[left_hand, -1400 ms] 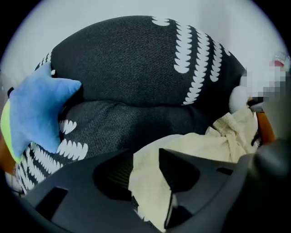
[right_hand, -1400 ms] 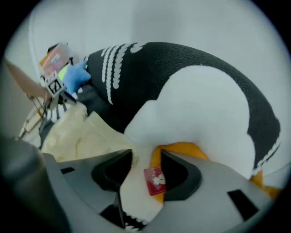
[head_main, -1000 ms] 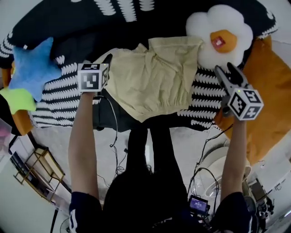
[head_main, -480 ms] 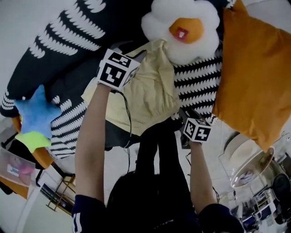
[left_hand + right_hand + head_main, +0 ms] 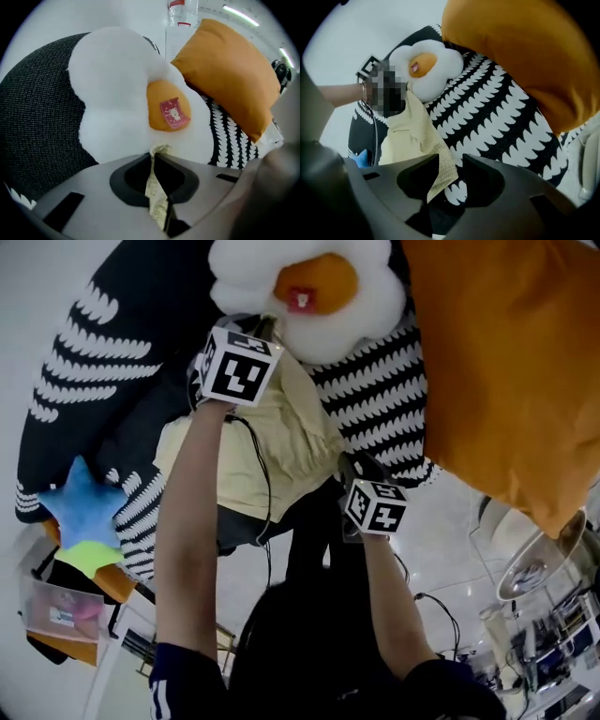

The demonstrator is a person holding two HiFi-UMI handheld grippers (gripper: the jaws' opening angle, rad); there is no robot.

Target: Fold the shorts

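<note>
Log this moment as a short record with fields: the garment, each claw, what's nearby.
garment: pale yellow shorts, lying rumpled on the striped blanket
left claw: jaws closing, pinching the shorts' far edge beside the egg cushion
right claw: jaws closing, near corner of shorts between them, not yet clamped
nearby: orange pillow, blue star toy

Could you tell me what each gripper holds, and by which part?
Left gripper, closing, pinches the shorts at their far edge; right gripper, closing, has the near corner between its jaws, not gripped yet.
</note>
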